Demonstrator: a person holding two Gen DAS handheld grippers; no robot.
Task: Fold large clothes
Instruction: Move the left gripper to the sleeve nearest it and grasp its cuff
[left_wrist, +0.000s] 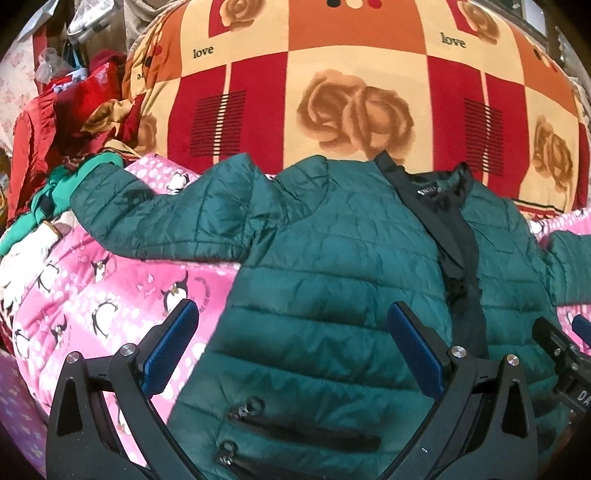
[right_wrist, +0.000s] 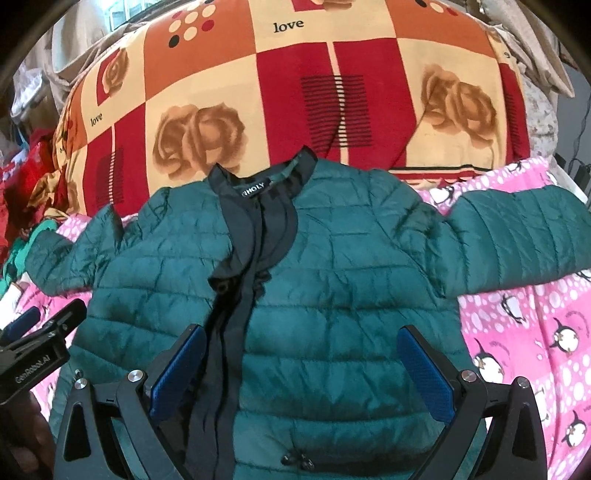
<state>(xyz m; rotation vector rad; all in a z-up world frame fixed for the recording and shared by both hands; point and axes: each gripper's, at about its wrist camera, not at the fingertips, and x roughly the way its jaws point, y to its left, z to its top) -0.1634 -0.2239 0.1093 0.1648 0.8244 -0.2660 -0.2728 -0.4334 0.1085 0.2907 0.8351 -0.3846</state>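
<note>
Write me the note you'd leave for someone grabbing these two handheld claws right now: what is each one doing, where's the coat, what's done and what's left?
Left gripper: open, empty, hanging over the lower front of the dark green quilted puffer jacket.
Right gripper: open, empty, above the jacket's lower middle, beside the black front placket.
The jacket lies face up and spread flat on the pink penguin-print blanket, both sleeves stretched out sideways, collar towards the big red and orange rose-print quilt.
Done: jacket laid out. No fold is visible.
Left: all the folding, probably sleeves in first, then the body.
</note>
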